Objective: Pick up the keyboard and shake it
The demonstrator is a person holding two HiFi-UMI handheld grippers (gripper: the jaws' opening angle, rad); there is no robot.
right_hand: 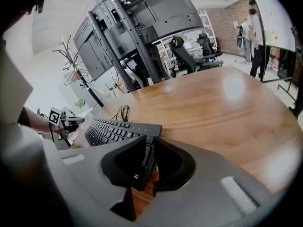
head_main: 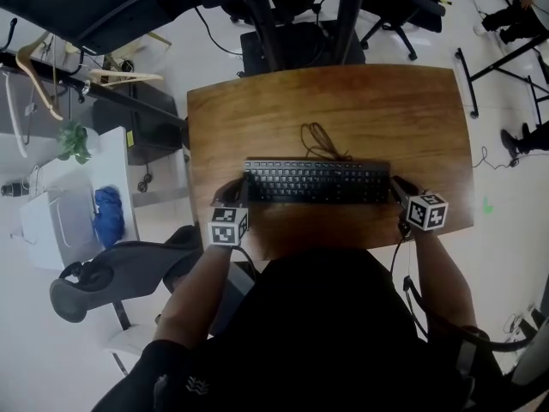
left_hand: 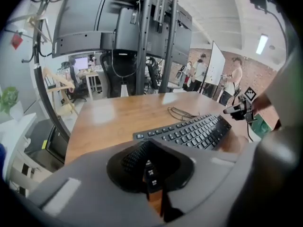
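Grasp step: left claw (head_main: 237,194) and right claw (head_main: 398,187) each pinched one end of the keyboard (head_main: 317,181), which lay on the table (head_main: 360,110) between them. Next probably needed a level lift, then a shake.

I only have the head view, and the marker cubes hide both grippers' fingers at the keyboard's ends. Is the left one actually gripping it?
Observer: Yes. In the left gripper view, the left gripper has its fingers closed on the keyboard's left end.
Operator: And the right?
Observer: Same. The right gripper has the keyboard's right end pinched between its fingers.
Operator: Is it off the table?
Observer: No. Seen from the side, it lies flat on the table.
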